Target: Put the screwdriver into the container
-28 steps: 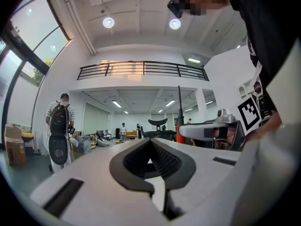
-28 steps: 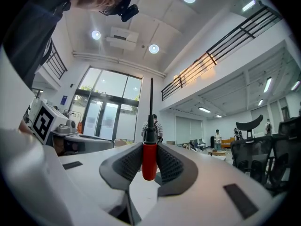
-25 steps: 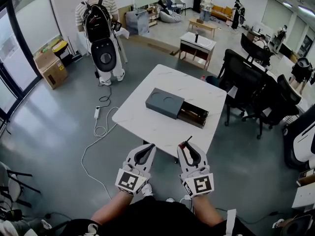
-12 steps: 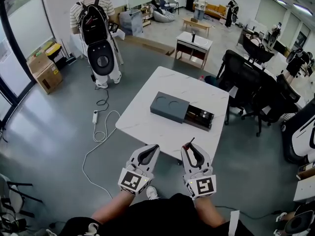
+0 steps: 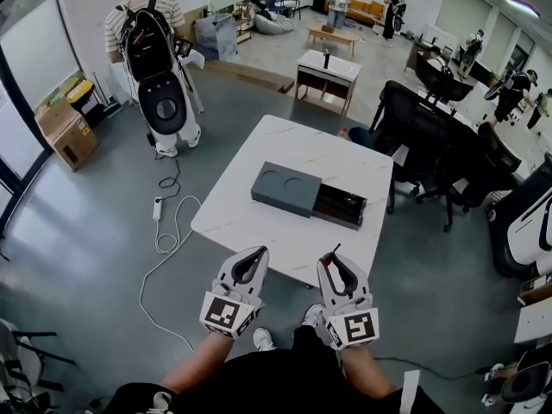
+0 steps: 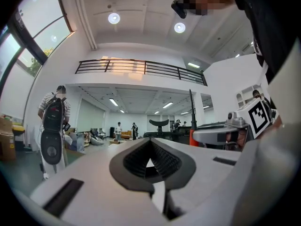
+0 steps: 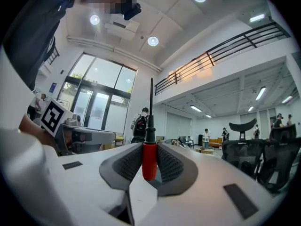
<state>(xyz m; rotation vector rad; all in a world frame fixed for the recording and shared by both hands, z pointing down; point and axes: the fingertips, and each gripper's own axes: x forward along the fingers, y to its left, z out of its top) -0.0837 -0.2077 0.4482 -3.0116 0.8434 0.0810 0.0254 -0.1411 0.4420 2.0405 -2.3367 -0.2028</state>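
1. The right gripper (image 7: 150, 150) holds a screwdriver (image 7: 149, 160). Its jaws are narrowed onto the red handle, and the ridged pads press on it from both sides.
2. The screwdriver stands roughly in line with the jaws. The handle end sits down between the pads, and the thin dark shaft sticks out past the jaw tips.
3. The left gripper (image 6: 150, 147) holds nothing. Its jaws are closed with the tips meeting, and only a small gap shows between the pads behind them.
4. In the head view the two grippers are side by side, close together but not touching, and both point forward. The marker cubes sit at their near ends.
5. The container (image 5: 287, 188) is a flat dark grey box with two round dents in its top. It lies ahead of both grippers and well apart from them, on a white table (image 5: 259, 222).
6. Its drawer (image 5: 339, 205) is pulled out on the side ahead of the right gripper and shows a dark inside. What lies in it cannot be made out.
7. The near edge of the table is just ahead of the jaw tips in the head view.
8. A white cable (image 5: 166, 231) lies on the floor ahead and to the left of the left gripper.
9. Black office chairs (image 5: 431, 136) stand ahead and to the right of the right gripper, beside the table.
10. A person with a backpack (image 5: 148, 37) stands far ahead of the left gripper, off to its left.
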